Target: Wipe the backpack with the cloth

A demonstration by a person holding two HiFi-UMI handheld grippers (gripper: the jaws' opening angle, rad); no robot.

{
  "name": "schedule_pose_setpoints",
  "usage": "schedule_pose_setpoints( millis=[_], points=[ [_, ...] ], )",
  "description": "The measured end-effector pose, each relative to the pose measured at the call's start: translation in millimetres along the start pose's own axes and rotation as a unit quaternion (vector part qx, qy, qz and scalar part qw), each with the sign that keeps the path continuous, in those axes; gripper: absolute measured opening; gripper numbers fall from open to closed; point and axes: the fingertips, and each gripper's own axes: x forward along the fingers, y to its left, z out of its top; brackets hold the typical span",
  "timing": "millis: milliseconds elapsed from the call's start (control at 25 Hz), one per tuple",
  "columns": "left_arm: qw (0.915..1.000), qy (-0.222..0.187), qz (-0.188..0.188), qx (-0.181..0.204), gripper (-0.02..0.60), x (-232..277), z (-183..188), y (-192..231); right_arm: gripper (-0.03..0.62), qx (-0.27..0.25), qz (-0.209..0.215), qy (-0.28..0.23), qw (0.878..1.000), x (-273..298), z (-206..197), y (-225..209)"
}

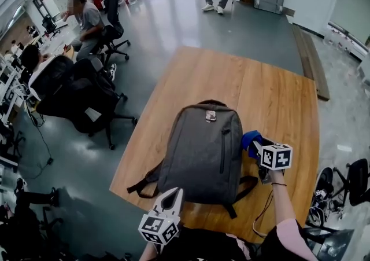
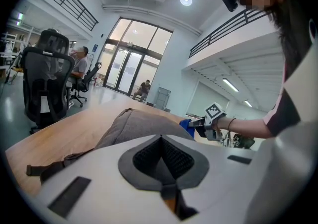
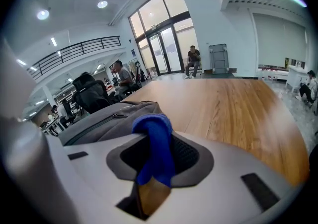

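Wooden table (image 1: 277,98) lies under the backpack, w/ bare wood showing all round it. Grey backpack (image 1: 202,150) lies flat, front up, on the near half of the table. Its zip (image 1: 221,150) runs lengthwise and its straps (image 1: 144,183) trail off the near-left corner. Black office chairs (image 1: 87,95) stand on the floor well left of the backpack, w/ a seated person (image 1: 87,22) beyond them. Left gripper (image 1: 172,196) sits at the backpack's near edge, pointing along it; jaws pressed together, nothing btwn them. Right gripper (image 1: 258,149) is just beside the backpack's right edge, approx level w/ the zip, jaws clamped on the cloth. Blue cloth (image 1: 250,138) bunches out past the jaw tips toward the backpack's right side; can't tell if it touches the fabric.
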Motion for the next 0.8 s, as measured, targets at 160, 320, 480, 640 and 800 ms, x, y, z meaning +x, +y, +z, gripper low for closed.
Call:
schedule_pose_setpoints(
  millis=[160,320,480,640,800],
  points=[
    [1.0000,0.000,0.004,-0.003,-0.002,1.6,3.2,6.6,0.117,-0.016,-0.014,0.015,1.000,25.5,22.7,-20.3],
    [0.9999,0.001,0.013,-0.008,-0.002,1.0,6.8,14.7,0.117,-0.022,-0.016,0.030,0.999,48.9,45.8,-34.9],
    [0.9997,0.000,0.021,-0.012,-0.002,1.2,8.6,24.1,0.117,-0.033,-0.023,0.042,0.998,71.6,66.6,-44.6],
    [0.9995,0.002,0.025,-0.017,-0.002,-1.4,9.8,30.7,0.117,-0.027,-0.022,0.046,0.998,90.2,87.4,-46.2],
    [0.9993,0.004,0.029,-0.022,-0.002,-3.5,9.7,36.7,0.117,-0.040,-0.032,0.062,0.997,106.5,100.7,-47.1]
  ],
)
